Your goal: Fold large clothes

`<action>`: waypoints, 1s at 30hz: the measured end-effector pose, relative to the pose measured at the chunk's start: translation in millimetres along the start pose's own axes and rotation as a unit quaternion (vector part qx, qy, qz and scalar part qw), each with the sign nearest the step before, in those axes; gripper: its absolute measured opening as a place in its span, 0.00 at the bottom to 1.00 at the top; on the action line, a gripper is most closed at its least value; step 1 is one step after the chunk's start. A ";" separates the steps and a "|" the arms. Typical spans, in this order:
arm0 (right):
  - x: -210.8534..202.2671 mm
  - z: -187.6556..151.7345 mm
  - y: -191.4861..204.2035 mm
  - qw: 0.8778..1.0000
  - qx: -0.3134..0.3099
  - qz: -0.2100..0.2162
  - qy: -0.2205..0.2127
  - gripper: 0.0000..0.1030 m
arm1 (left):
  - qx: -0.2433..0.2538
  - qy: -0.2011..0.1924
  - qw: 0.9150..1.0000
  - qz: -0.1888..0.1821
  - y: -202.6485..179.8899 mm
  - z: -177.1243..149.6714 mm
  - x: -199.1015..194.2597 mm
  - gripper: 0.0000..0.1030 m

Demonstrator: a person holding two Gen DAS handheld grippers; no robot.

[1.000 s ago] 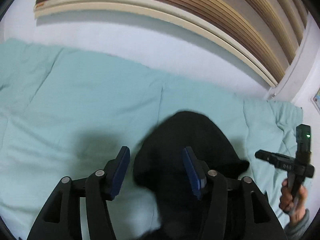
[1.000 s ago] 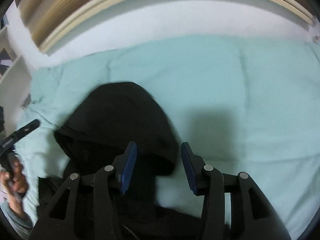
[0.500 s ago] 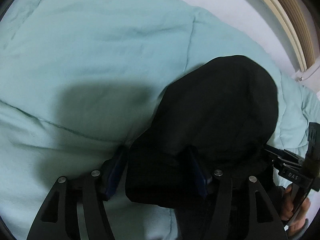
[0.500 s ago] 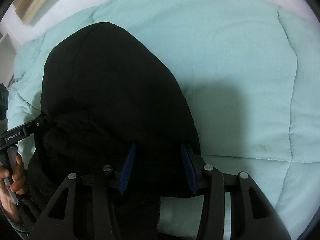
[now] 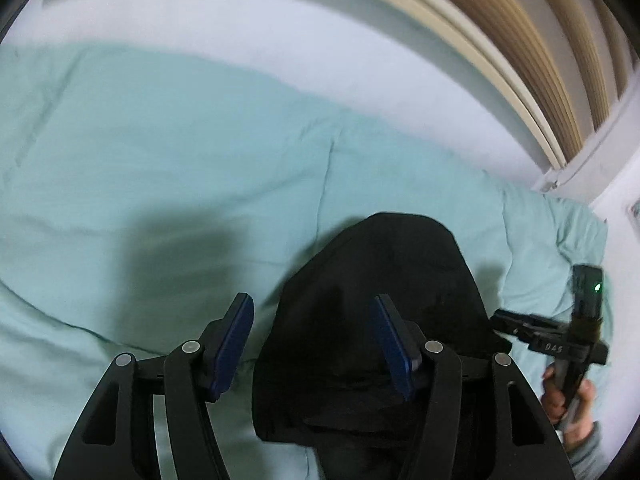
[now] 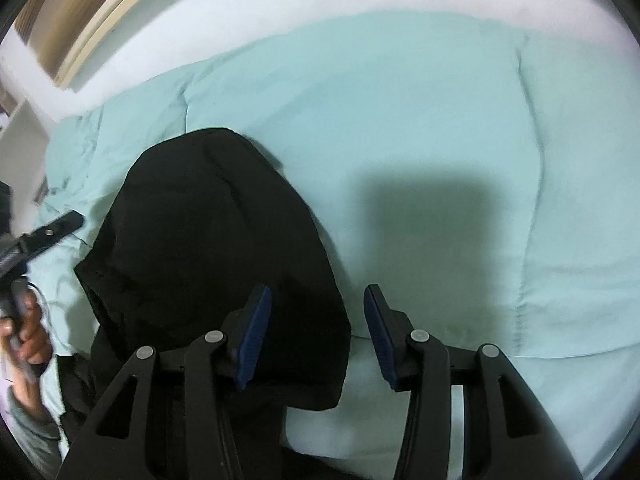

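A black hooded garment (image 5: 384,320) lies on a pale green quilt (image 5: 160,168), its hood pointing away from me. It also shows in the right wrist view (image 6: 208,248). My left gripper (image 5: 316,344) is open above the hood's left edge, holding nothing. My right gripper (image 6: 316,332) is open above the hood's right edge, holding nothing. The right gripper also shows at the right of the left wrist view (image 5: 500,316), held in a hand. The garment's lower part is hidden behind the grippers.
The quilt (image 6: 440,140) covers the bed on both sides of the garment. A white wall (image 5: 240,24) and a beige slatted headboard (image 5: 520,40) stand beyond the bed. A white shelf unit (image 6: 16,136) stands at the left.
Both grippers have lifted back from the hood, where they were low half a second ago. The hood now lies flat on the quilt. Both jaws stay open.
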State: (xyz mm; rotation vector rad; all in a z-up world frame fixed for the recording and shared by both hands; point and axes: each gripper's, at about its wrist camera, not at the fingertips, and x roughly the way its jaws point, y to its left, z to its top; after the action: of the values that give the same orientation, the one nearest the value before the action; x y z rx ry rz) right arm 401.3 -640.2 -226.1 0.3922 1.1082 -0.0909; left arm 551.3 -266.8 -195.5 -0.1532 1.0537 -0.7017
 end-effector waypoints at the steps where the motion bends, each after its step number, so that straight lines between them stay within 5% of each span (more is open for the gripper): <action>1: 3.1 -1.3 -3.3 1.000 0.006 0.008 0.005 0.49 | -0.008 0.008 1.000 -0.012 5.5 0.1 6.7 0.62; 4: 17.5 1.5 -12.4 0.999 0.024 0.026 0.017 0.49 | -0.026 0.039 0.998 -0.045 17.9 -5.0 27.5 0.62; 11: 31.1 14.5 -29.7 0.990 0.070 0.114 0.035 0.52 | -0.014 0.073 0.996 -0.052 15.5 -2.3 59.6 0.62; 23: 31.7 24.6 17.3 0.996 -0.016 0.080 0.043 0.64 | -0.003 0.090 0.994 -0.060 1.8 -3.2 69.3 0.66; 25: 30.8 24.2 21.6 0.996 -0.025 0.068 0.041 0.58 | -0.012 0.093 0.993 -0.069 4.8 -4.0 71.3 0.66; 27: 18.3 21.5 18.8 0.997 -0.041 0.060 0.033 0.34 | -0.023 0.087 0.993 -0.080 8.1 -5.5 68.4 0.66; 28: 10.9 18.5 21.2 0.997 -0.050 0.055 0.025 0.32 | -0.022 0.073 0.994 -0.080 7.8 -7.5 61.4 0.63; 30: -6.1 13.7 23.1 0.997 -0.069 0.038 0.011 0.20 | -0.001 0.047 0.997 -0.065 1.5 -11.5 45.1 0.26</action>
State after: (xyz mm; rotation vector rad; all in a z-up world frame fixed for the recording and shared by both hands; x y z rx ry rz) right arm 416.3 -624.4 -209.3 0.3119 1.1129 0.0557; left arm 555.9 -290.2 -235.5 -0.1931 1.1426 -0.8316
